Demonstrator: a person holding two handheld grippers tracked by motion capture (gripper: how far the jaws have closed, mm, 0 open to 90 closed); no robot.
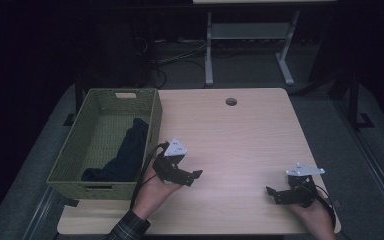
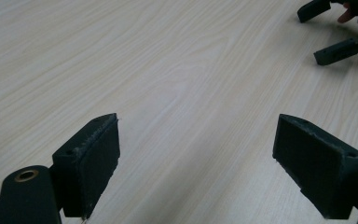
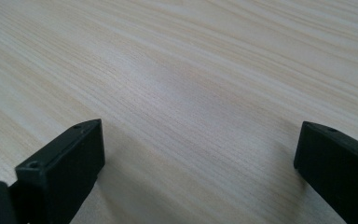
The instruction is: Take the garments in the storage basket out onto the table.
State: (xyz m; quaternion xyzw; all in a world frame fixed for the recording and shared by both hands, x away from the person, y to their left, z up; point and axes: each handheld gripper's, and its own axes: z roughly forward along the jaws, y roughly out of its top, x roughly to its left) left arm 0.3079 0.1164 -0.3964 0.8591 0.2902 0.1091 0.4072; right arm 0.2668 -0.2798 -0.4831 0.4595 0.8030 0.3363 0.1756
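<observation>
1. Dark cloth (image 1: 125, 152) lies inside the green woven basket (image 1: 75, 150) at the left side of the counter (image 1: 240, 140); its folds are hard to make out in the dim high view, and the basket's near wall hides its lower edge.
2. The left tool (image 1: 192, 176) (image 2: 196, 154) sits just right of the basket, close to the cloth but apart from it, with the basket wall between them.
3. Its jaws stand wide apart over bare wood, released, gripping nothing.
4. The right tool (image 1: 272, 194) (image 3: 198, 163) rests near the counter's near right corner, well apart from the cloth, jaws likewise spread and empty.
5. The left gripper view catches the right tool far off, cut by the frame's top right corner.
</observation>
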